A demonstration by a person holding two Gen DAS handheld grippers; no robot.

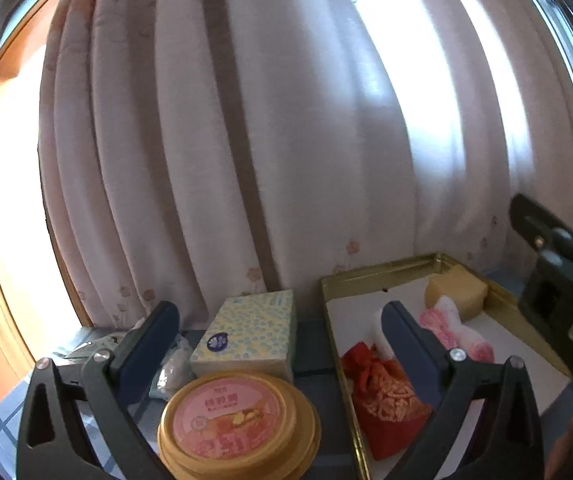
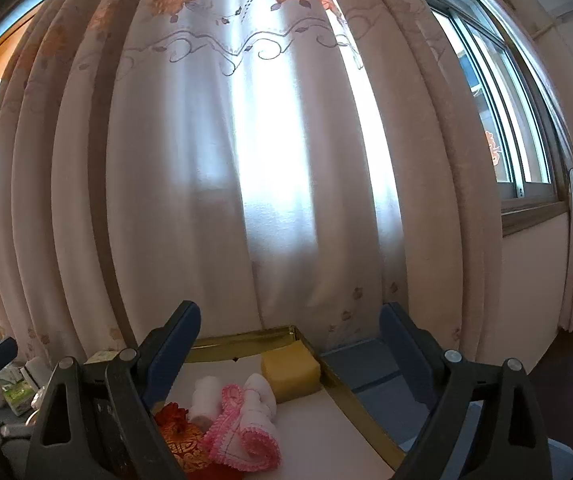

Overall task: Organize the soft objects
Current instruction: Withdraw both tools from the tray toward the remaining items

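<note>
Both grippers spread and empty, soft stuff mostly sitting in the gold tray already

Your left gripper (image 1: 280, 324) has its jaws wide apart with nothing between them, and same story for your right gripper (image 2: 290, 322). The gold tray (image 1: 382, 270) already holds the yellow sponge (image 1: 456, 290) at the far end, the pink-trimmed cloth (image 2: 242, 428) in the middle and the red pouch (image 1: 386, 394) at the near end, all bunched along the tray's left side. What looks left over is the clear soft packet (image 1: 172, 366) outside the tray, just beside the tissue box (image 1: 248, 334) and behind the round gold tin (image 1: 238, 420). It lies low and left between your left fingers, well apart from the right gripper, so I'd say the left hand is the nearer one for it.
</note>
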